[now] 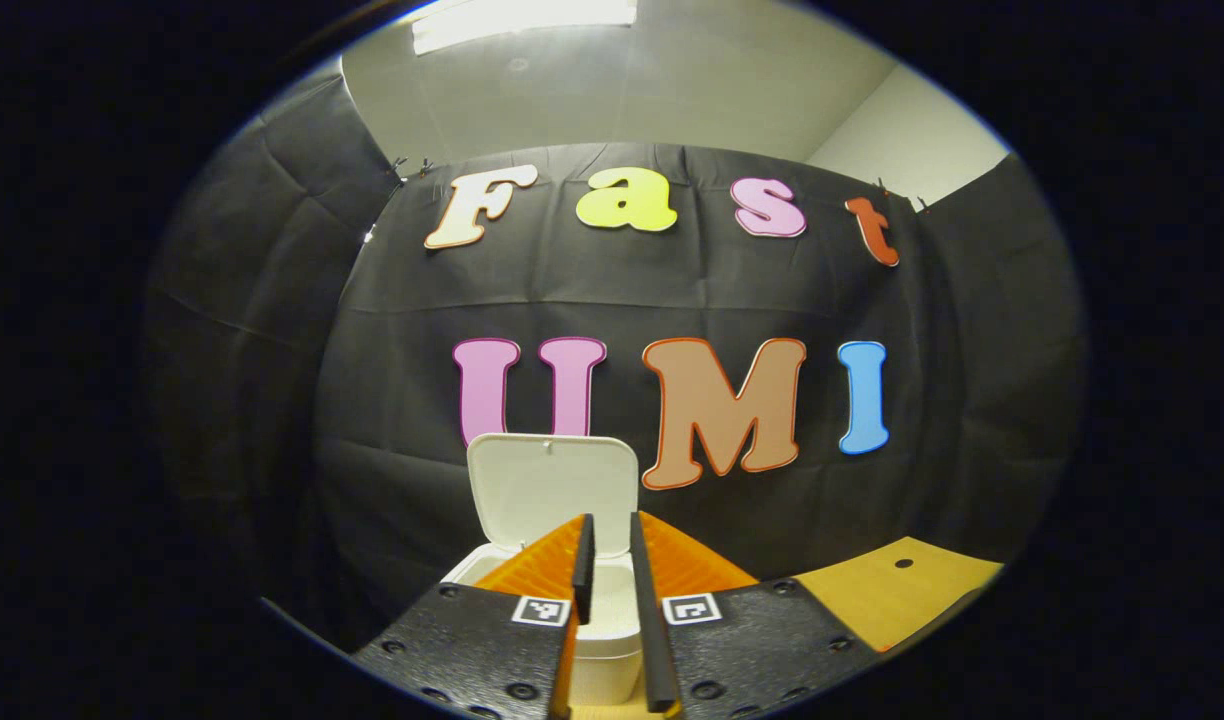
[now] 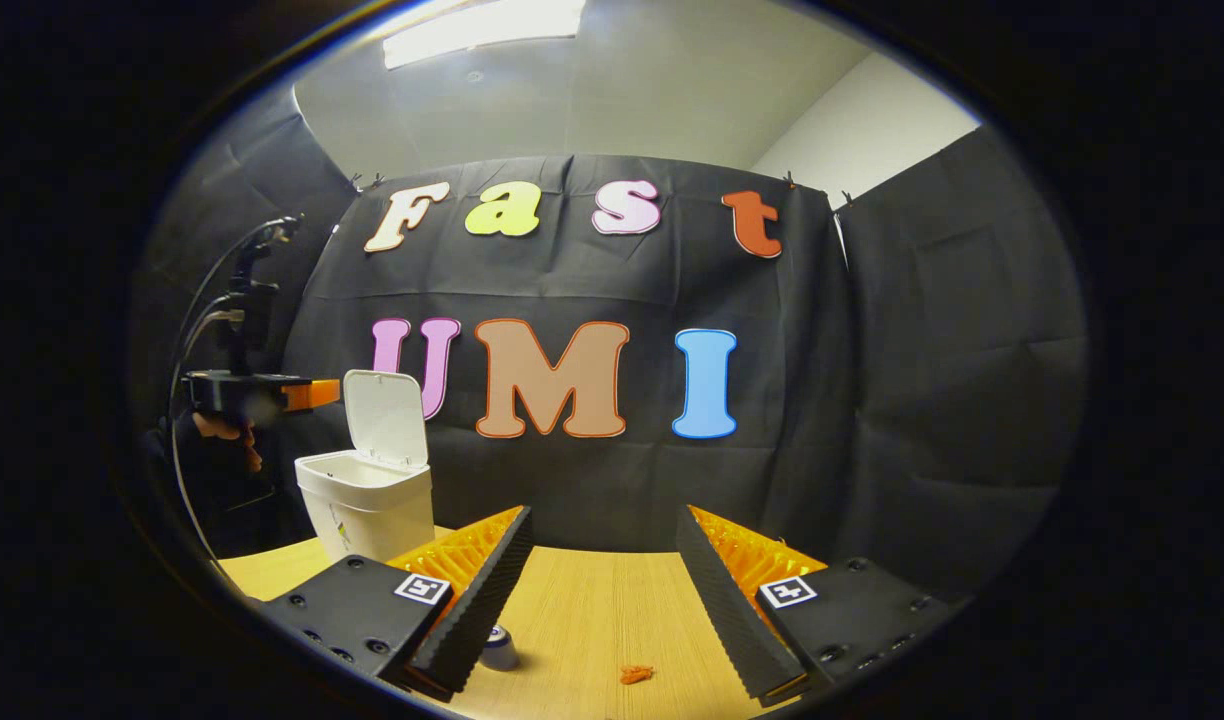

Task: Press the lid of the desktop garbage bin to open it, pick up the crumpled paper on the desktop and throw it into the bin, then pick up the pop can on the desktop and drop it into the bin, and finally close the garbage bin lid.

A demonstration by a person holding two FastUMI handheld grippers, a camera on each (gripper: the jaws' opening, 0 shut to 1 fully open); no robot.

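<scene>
Bin's open, both your grippers empty

Your left gripper (image 1: 612, 590), fingers almost closed on nothing, hangs over the bin (image 1: 612, 620), lid (image 1: 552, 490) upright. Your right gripper (image 2: 602, 590) is wide open above the table (image 2: 592, 620), pop can (image 2: 499, 648) just beside its left finger.

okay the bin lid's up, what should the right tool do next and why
Probably lower the right tool onto the can near its left finger. The bin stands with its lid raised, the tool's fingers are spread with nothing between them, and the can still sits on the table. No crumpled paper shows there, so the can looks next.
</scene>
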